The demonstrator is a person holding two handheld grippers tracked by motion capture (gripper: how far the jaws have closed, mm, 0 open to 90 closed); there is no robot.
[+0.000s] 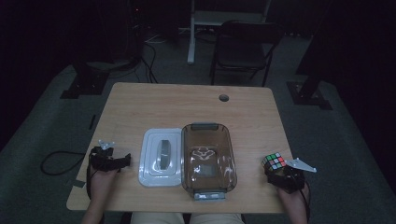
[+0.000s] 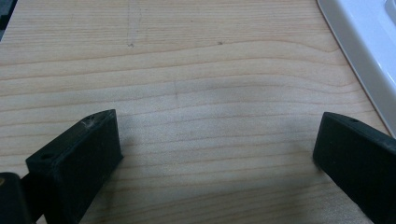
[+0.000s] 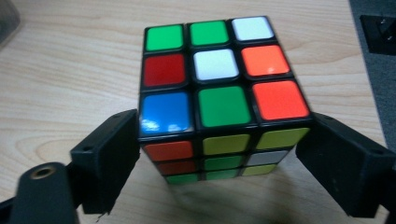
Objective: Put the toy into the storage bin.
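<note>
A scrambled Rubik's cube [image 1: 274, 161] stands near the table's right edge. In the right gripper view the cube [image 3: 219, 84] sits between the two black jaws, which press on its left and right sides, so my right gripper [image 3: 219, 156] is shut on it. It is seen from above as the right gripper [image 1: 276, 171], held by a hand. My left gripper [image 1: 122, 161] rests near the left edge. In its own view the left gripper [image 2: 217, 140] stands open over bare wood, with nothing between the jaws.
A clear smoke-tinted container [image 1: 205, 126] with grey end latches stands at the table's middle front. A white lid [image 1: 161, 157] lies beside it on the left; the lid's edge [image 2: 369, 51] is close to my left gripper. A chair [image 1: 243, 46] stands beyond the table.
</note>
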